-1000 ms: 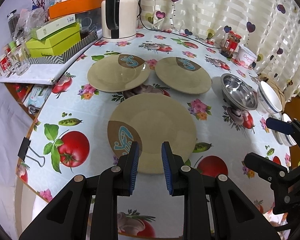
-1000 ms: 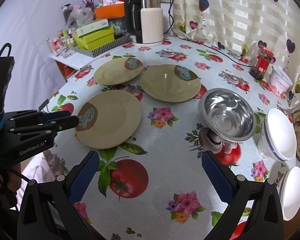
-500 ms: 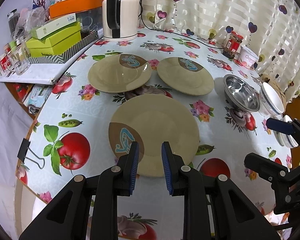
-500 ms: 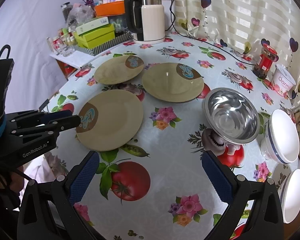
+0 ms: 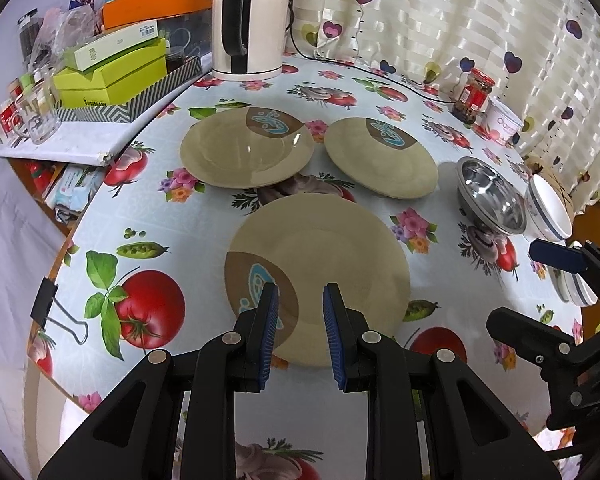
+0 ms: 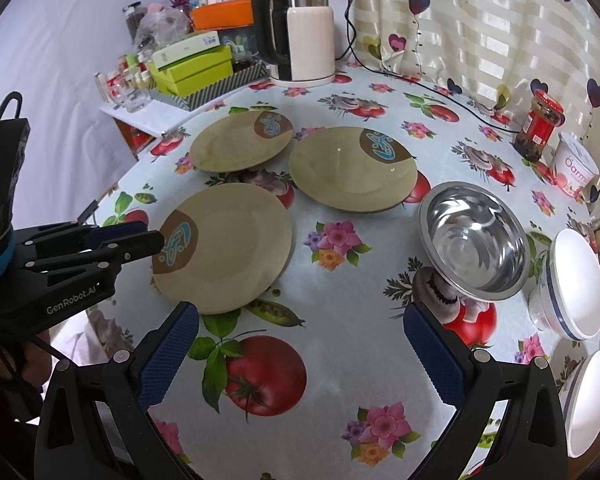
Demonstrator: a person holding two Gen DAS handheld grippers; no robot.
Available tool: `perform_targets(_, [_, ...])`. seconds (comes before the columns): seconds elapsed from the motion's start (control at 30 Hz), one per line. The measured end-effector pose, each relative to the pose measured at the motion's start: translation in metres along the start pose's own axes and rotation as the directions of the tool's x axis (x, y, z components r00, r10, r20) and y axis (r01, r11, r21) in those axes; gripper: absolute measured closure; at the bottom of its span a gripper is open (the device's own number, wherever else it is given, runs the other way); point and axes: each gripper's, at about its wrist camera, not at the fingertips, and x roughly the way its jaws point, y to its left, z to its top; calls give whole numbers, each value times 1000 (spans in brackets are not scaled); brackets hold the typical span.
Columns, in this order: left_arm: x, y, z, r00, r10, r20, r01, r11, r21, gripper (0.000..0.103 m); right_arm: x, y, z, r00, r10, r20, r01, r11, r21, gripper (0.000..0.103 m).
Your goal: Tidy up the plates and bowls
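Left wrist view: flowered table (image 5: 204,248), three tan plates spread apart. Near plate (image 5: 320,276) sits right under my left gripper (image 5: 300,312), jaws partly parted, empty, above its near rim. I should drop lower, straddle the rim squarely, then clench. Right gripper (image 6: 300,344) gapes wide, holding nothing, near the steel bowl (image 6: 474,240); white bowls (image 6: 576,288) far right.

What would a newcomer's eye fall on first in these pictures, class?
Three tan plates lie apart in a triangle on the loud tomato-and-flower tablecloth. To their right a shiny steel bowl sits beside white bowls. The left tool hovers open over the nearest plate's near rim.
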Motion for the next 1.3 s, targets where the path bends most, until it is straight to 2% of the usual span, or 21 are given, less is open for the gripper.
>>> perform_targets(0.4, [15, 17, 12, 1000, 21, 3, -21, 999, -28, 79, 18, 2, 24, 1000, 19, -12, -19, 1000, -10, 1])
perform_targets(0.53, [20, 27, 20, 999, 34, 10, -34, 999, -43, 79, 28, 3, 34, 999, 37, -25, -37, 999, -12, 16])
perform_targets(0.83, [31, 56, 41, 998, 64, 24, -62, 994, -87, 79, 51, 7, 67, 996, 82, -34, -83, 996, -25, 27])
perform_targets(1.07, [43, 78, 60, 997, 66, 35, -61, 991, -117, 79, 81, 10, 100, 991, 120, -50, -121, 992, -23, 46])
perform_targets(1.3, [63, 96, 78, 998, 49, 30, -43, 986, -163, 79, 111, 8, 132, 989, 133, -65, -134, 991, -18, 53])
